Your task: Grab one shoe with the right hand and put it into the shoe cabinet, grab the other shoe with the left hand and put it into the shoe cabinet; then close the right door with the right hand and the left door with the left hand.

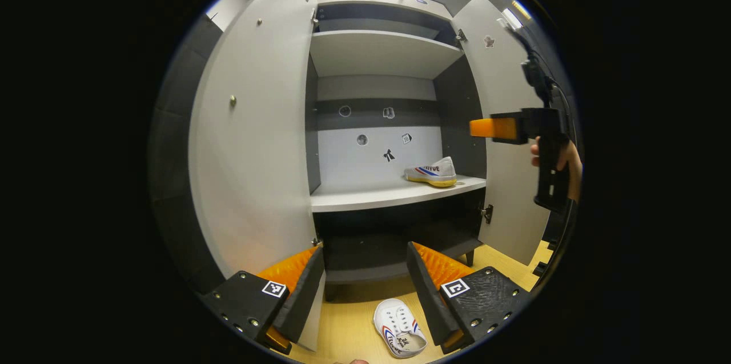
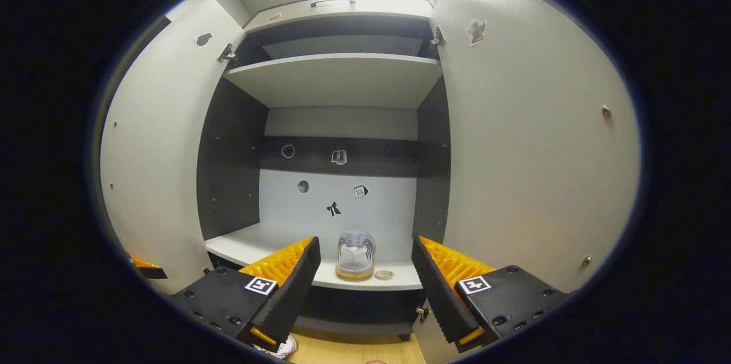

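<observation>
A white shoe with red and blue stripes (image 1: pixel 431 172) lies on the right end of the shoe cabinet's middle shelf (image 1: pixel 365 197). In the right gripper view that shoe (image 2: pixel 354 255) sits heel-on, beyond my right gripper (image 2: pixel 365 241), which is open and holds nothing. The second white shoe (image 1: pixel 400 328) lies on the wooden floor in front of the cabinet, below and between the fingers of my left gripper (image 1: pixel 365 251), which is open and well above it. My right gripper (image 1: pixel 485 128), held by a hand (image 1: pixel 562 158), hovers before the right door.
Both cabinet doors stand wide open: the left door (image 1: pixel 251 141) and the right door (image 1: pixel 502 124). An upper shelf (image 1: pixel 377 52) and a dark lower compartment (image 1: pixel 394 238) are bare. A small round disc (image 2: pixel 383 275) lies beside the shelved shoe. The floor shoe's edge (image 2: pixel 282 347) peeks in below.
</observation>
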Demonstrator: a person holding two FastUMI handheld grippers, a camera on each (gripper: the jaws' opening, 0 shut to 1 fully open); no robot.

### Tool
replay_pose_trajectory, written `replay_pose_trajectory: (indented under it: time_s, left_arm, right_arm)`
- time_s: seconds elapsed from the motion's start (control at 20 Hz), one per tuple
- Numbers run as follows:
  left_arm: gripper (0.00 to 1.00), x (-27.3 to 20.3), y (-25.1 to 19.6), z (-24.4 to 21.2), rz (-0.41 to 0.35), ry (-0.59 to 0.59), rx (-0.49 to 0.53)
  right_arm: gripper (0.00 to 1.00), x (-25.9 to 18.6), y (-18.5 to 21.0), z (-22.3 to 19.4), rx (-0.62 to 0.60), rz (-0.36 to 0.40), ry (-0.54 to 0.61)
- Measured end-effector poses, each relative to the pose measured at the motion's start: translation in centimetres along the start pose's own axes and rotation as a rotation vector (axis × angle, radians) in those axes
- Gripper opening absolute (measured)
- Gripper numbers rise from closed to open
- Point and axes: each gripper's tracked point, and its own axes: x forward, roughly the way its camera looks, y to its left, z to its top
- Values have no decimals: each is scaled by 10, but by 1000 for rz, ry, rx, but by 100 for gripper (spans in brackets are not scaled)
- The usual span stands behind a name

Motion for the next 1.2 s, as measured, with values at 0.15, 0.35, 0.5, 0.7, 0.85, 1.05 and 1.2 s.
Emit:
replay_pose_trajectory:
  time_s: [0.15,0.35,0.5,0.7,0.85,1.05,1.2]
  left_arm:
    - [79,18,-2,-24,-9,39,1]
    - [79,37,-8,-62,-25,109,-4]
    - [80,46,-14,-101,-34,180,2]
    - [80,53,-21,-153,-56,288,10]
    - [80,56,-28,-185,-76,362,22]
    - [80,58,-34,-229,-101,469,5]
    - [80,61,-33,-257,-98,529,7]
  right_arm:
    - [99,-21,-7,-17,-29,-9,16]
    - [100,-39,-10,-36,-48,-9,50]
    - [99,-61,-10,-52,-49,-2,77]
    - [100,-74,-13,-66,-51,-14,101]
    - [99,-81,-15,-76,-46,-26,129]
    - [100,-87,-16,-87,-39,-35,162]
    - [100,-90,-16,-94,-41,-40,189]
